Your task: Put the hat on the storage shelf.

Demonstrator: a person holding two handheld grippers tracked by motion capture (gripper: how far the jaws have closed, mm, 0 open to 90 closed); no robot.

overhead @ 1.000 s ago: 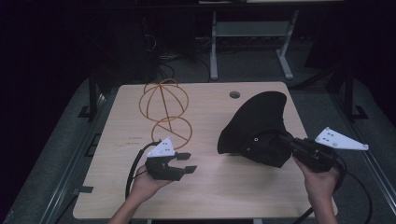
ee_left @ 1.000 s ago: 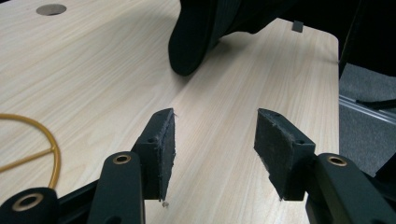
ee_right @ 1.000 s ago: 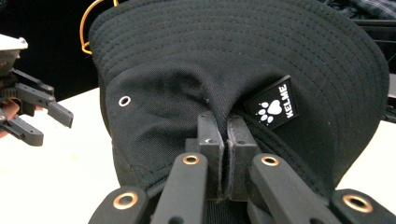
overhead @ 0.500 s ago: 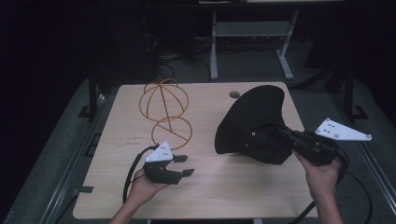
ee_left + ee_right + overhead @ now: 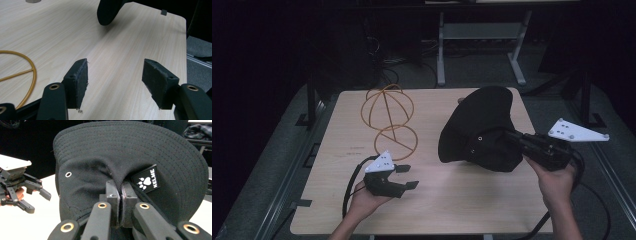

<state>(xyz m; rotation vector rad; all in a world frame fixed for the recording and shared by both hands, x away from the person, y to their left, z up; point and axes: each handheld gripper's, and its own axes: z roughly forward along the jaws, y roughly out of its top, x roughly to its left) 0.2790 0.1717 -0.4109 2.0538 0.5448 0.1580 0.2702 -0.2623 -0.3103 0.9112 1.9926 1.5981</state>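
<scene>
the right gripper (image 5: 121,195) pinches the crown fabric of a soft, light black cloth bucket hat (image 5: 484,127) raised over the table's right side, while the left gripper (image 5: 113,85), its jaws just opening on nothing, could take the floppy brim.

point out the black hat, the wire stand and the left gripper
black hat (image 5: 482,117), high view, on its brim
wire stand (image 5: 388,106), high view, on its upper globe
left gripper (image 5: 408,176), high view, between its open jaws

Between my right jaws: black hat (image 5: 130,152), ringed brim stitching, black patch with white paw print and lettering (image 5: 147,180). Beyond my left jaws: pale wood-grain table (image 5: 120,62); beside them, yellow-orange wire frame (image 5: 388,117).
</scene>
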